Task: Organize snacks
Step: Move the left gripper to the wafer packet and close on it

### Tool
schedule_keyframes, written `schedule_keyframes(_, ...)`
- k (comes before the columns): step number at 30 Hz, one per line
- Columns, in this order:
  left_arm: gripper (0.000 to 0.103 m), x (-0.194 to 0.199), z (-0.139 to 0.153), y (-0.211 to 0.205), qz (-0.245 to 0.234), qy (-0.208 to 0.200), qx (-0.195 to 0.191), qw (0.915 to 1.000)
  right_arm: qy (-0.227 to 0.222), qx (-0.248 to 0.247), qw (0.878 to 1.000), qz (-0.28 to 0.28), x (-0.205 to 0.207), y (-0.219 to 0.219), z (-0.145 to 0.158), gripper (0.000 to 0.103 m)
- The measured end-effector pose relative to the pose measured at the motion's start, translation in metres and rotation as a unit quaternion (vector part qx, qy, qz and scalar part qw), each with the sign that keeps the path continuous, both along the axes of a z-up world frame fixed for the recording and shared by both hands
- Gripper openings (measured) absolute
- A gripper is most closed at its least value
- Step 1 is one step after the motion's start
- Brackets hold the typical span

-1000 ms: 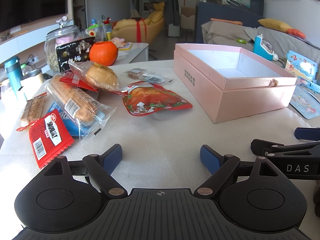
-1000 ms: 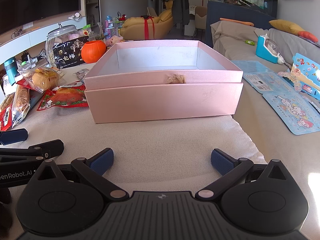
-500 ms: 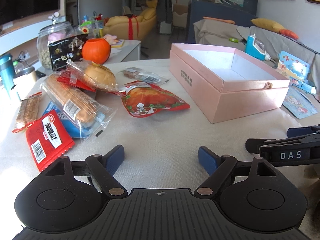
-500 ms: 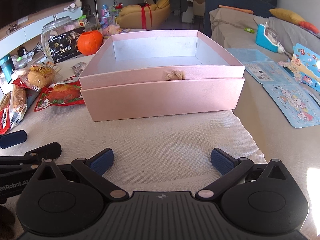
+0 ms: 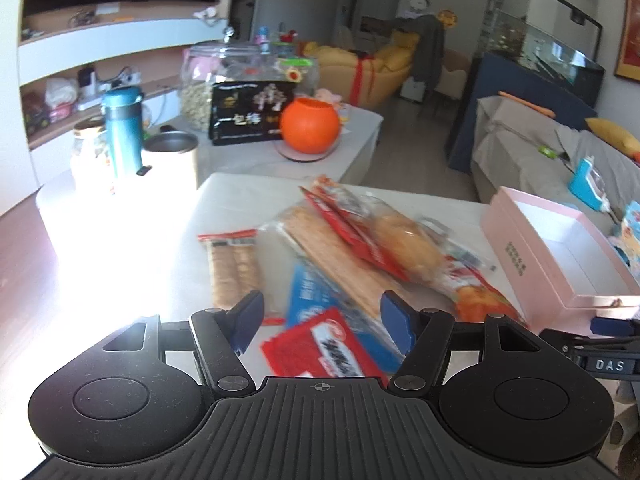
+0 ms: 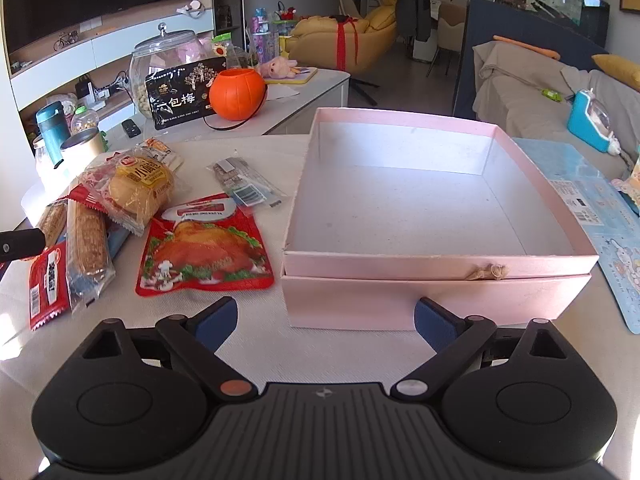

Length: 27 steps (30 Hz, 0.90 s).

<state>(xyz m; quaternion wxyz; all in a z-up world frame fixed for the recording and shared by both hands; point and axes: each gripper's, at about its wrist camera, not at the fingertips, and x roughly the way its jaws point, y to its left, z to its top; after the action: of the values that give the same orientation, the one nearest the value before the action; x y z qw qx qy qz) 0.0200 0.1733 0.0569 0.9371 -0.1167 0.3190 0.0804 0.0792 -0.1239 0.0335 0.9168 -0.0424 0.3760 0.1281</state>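
Note:
My left gripper (image 5: 322,322) hovers over the near end of the snack pile, jaws closing. A red packet (image 5: 328,352) lies on the table below the gap, untouched by the pads. Behind it lie a long biscuit pack (image 5: 336,256), a wrapped bun (image 5: 404,248) and a wafer-roll pack (image 5: 234,268). My right gripper (image 6: 325,324) stands just in front of the open, empty pink box (image 6: 420,300), jaws wide and closing slightly, nothing between them. A roast-chicken pouch (image 6: 204,252) lies left of the box, and a small clear packet (image 6: 248,188) behind it.
An orange pumpkin bucket (image 6: 238,94), a black plum box (image 6: 182,96) and a glass jar (image 6: 164,60) stand on the far table. A blue flask (image 5: 122,132) and a metal cup (image 5: 170,156) are at the left edge. Cartoon mats (image 6: 616,240) lie right of the box.
My left gripper has swung left and up over the snack pile and its jaws have narrowed. My right gripper has risen and come closer to the box, so its inside now shows.

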Motion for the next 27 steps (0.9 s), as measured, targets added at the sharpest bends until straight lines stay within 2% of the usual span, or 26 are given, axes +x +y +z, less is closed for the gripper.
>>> schedule_keyframes(4, 0.07, 0.024, -0.021, 0.028, 0.022, 0.038, -0.016, 0.9989, 0.002, 0.01, 1.0, 0.01, 0.025, 0.023, 0.001, 0.096)
schedule_keyframes(7, 0.07, 0.036, -0.033, 0.034, 0.033, 0.051, 0.006, 0.9982, 0.012, 0.008, 1.0, 0.019, 0.04, 0.04, -0.001, 0.096)
schedule_keyframes(8, 0.074, 0.038, -0.036, 0.036, 0.03, 0.049, 0.0, 0.9984, 0.014, 0.004, 1.0, 0.022, 0.044, 0.047, -0.002, 0.096)
schedule_keyframes(10, 0.074, 0.039, -0.038, 0.038, 0.024, 0.037, -0.008, 0.999, 0.014, 0.0, 0.999, 0.03, 0.047, 0.058, -0.004, 0.094)
schedule_keyframes(12, 0.073, 0.041, -0.039, 0.037, 0.02, 0.036, -0.004, 0.9992, 0.015, 0.005, 0.999, 0.049, 0.045, 0.066, -0.005, 0.085)
schedule_keyframes(14, 0.067, 0.04, -0.038, 0.035, 0.013, 0.035, -0.003, 0.9993, 0.031, 0.015, 0.996, 0.078, 0.041, 0.071, -0.006, 0.058)
schedule_keyframes(15, 0.062, 0.038, -0.038, 0.033, 0.004, 0.034, -0.006, 0.9994, 0.032, 0.013, 0.996, 0.087, 0.038, 0.073, -0.006, 0.057)
schedule_keyframes(17, 0.059, 0.033, -0.036, 0.026, -0.009, 0.033, -0.013, 0.9993, 0.019, -0.005, 0.995, 0.101, 0.029, 0.077, -0.004, 0.047)
schedule_keyframes(21, 0.058, 0.022, -0.036, 0.013, -0.036, 0.023, -0.031, 0.9986, 0.029, -0.013, 0.992, 0.12, 0.019, 0.072, -0.004, 0.039)
schedule_keyframes(24, 0.057, 0.011, -0.035, 0.006, -0.062, 0.019, -0.038, 0.9972, 0.039, -0.009, 0.992, 0.119, 0.013, 0.061, -0.003, 0.039)
schedule_keyframes(27, 0.057, 0.0, -0.033, 0.002, -0.086, 0.024, -0.028, 0.9956, 0.049, 0.009, 0.992, 0.118, 0.007, 0.051, 0.001, 0.039)
